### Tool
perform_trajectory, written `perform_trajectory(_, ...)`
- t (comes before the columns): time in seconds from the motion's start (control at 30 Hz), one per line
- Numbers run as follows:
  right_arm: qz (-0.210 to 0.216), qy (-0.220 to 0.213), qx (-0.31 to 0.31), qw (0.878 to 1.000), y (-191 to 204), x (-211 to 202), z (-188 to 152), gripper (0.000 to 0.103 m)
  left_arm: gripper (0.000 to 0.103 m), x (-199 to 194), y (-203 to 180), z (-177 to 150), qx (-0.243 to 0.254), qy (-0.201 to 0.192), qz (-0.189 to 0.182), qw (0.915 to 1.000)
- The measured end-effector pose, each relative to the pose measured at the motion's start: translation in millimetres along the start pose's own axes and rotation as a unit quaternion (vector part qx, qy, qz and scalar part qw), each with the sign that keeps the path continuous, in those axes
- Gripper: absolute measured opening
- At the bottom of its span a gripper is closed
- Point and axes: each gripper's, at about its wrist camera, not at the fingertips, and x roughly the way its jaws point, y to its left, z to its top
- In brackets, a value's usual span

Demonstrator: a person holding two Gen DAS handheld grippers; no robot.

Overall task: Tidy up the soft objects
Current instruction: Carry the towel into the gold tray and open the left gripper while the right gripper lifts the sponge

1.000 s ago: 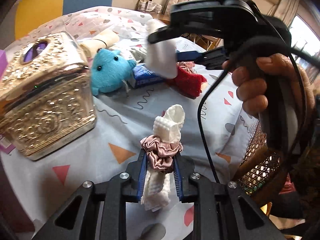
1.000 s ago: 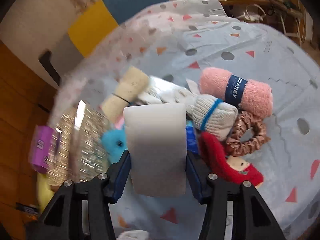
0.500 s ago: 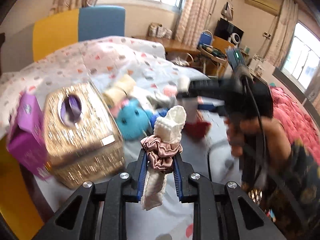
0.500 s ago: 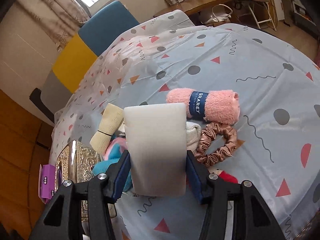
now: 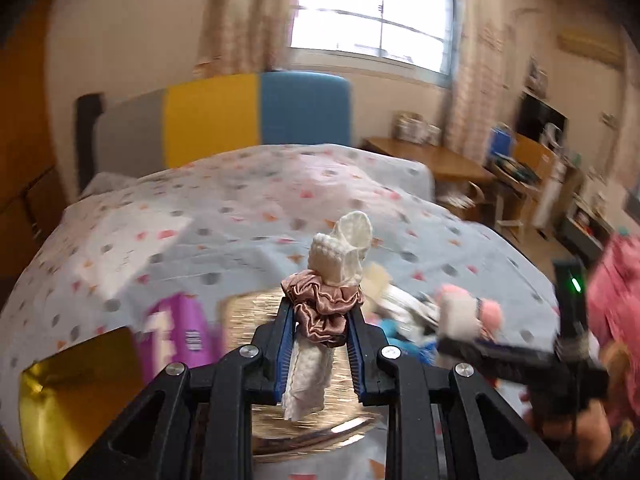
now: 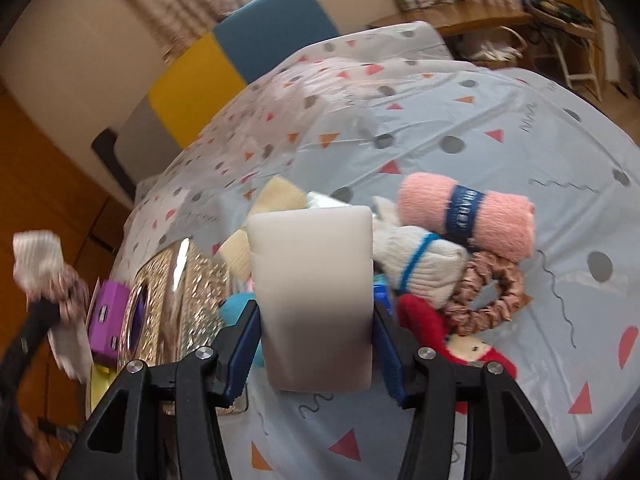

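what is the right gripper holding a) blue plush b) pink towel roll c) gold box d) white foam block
d: the right gripper pads press on both sides of the white foam block, while the pink towel roll lies on the bed behind it.

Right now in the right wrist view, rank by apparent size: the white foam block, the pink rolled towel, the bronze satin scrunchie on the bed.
1. White foam block, though nearness to the camera inflates it.
2. Pink rolled towel.
3. Bronze satin scrunchie.
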Motion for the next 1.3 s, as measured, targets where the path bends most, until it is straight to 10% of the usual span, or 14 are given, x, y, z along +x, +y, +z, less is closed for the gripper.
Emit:
perform_trajectory(0.53, -0.053, 0.064, -0.119, 0.989, 37.8, 30.4, -19.8, 0.054, 0.025, -25.3, 136.9, -54.4, -0.116, 0.017, 0.116, 0.9864)
perform_trajectory(0.97, -0.065, 0.060, -0.117, 0.989, 37.0, 31.6, -20.0, 0.054, 0.027, 33.3, 242.7, -101.2, -0.285, 0.123, 0.121, 0.9430)
perform_trajectory(1.3, -0.071, 0.056, -0.111, 0.990, 35.6, 32.3, -19.3, 0.054, 0.060, 31.9, 244.1, -102.7, -0.304, 0.110, 0.113, 0.9395)
